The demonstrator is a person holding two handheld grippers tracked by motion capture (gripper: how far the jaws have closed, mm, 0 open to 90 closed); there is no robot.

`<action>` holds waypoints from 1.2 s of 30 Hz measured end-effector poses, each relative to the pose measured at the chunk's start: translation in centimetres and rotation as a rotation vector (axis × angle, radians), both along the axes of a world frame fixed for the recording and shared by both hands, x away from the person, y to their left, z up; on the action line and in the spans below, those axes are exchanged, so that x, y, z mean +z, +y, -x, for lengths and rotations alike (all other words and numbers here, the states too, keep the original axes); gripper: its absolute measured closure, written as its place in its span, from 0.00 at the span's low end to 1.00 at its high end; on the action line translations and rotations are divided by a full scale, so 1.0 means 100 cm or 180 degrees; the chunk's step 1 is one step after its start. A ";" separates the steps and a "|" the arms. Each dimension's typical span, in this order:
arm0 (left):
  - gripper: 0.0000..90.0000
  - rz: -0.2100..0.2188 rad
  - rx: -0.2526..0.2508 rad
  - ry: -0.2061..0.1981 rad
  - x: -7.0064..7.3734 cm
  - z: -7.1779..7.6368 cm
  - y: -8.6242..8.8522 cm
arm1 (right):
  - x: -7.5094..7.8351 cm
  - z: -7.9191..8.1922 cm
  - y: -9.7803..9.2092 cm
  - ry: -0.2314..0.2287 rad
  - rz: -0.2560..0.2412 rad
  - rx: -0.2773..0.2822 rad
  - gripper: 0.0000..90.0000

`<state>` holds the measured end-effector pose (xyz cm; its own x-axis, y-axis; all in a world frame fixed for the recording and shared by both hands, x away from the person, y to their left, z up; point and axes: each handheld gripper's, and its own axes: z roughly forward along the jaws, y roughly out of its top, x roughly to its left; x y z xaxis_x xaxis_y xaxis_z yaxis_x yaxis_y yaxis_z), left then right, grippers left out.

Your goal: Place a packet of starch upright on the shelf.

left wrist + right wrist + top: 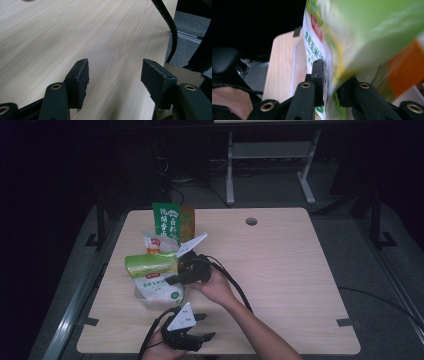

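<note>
Table (280, 265): pale wood, with a round hole (251, 221) near the far edge.

Bin (150, 301): clear plastic, left of centre on the table; its wall also shows in the right gripper view, left of the jaws. It holds the packets.

White bag (159, 290): upright in the bin, white with a green band and printed label. In the right gripper view (317, 42) its edge runs down between the two jaws, with the left jaw flat against its printed face and the right jaw behind it.

Green bag (151, 263): lies across the top of the white bag, just left of the right gripper; in the right gripper view it is blurred and close, above the jaws.

Orange-and-white packet (159, 243): behind the green bag, tilted.

Green carton (166, 221): upright at the far left of the table, a brown box (187, 224) touching its right side.

Right gripper (172, 279): jaws narrowed onto the white bag's edge, held by the hand (217, 286).

Left gripper (204, 326): near the table's front edge, well apart from the bin; in its own view (115, 72) the jaws stand wide over bare wood, nothing between them.
</note>
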<state>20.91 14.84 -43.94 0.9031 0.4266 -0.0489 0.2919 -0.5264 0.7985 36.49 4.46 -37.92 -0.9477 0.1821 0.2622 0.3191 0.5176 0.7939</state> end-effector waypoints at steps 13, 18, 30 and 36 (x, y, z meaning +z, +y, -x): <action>0.44 -0.0015 0.0018 -0.0014 0.000 -0.002 0.001 | 0.003 -0.001 -0.007 0.0025 -0.0021 0.0042 0.99; 0.44 -0.0010 0.0028 -0.0019 0.000 -0.003 0.001 | 0.003 -0.001 -0.007 0.0008 -0.0008 0.0042 0.98; 0.42 -0.0016 0.0073 -0.0013 0.001 -0.006 0.001 | 0.011 -0.002 -0.022 -0.0007 0.0004 -0.0028 0.74; 0.40 -0.0016 0.0107 -0.0008 0.002 -0.009 0.000 | 0.013 -0.004 -0.039 0.0039 -0.0010 -0.0118 0.67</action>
<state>21.83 14.83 -43.71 0.8884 0.4570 -0.0444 0.3075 -0.5204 0.7966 36.90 0.53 -36.57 -0.9371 0.2160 0.2743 0.3476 0.5028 0.7915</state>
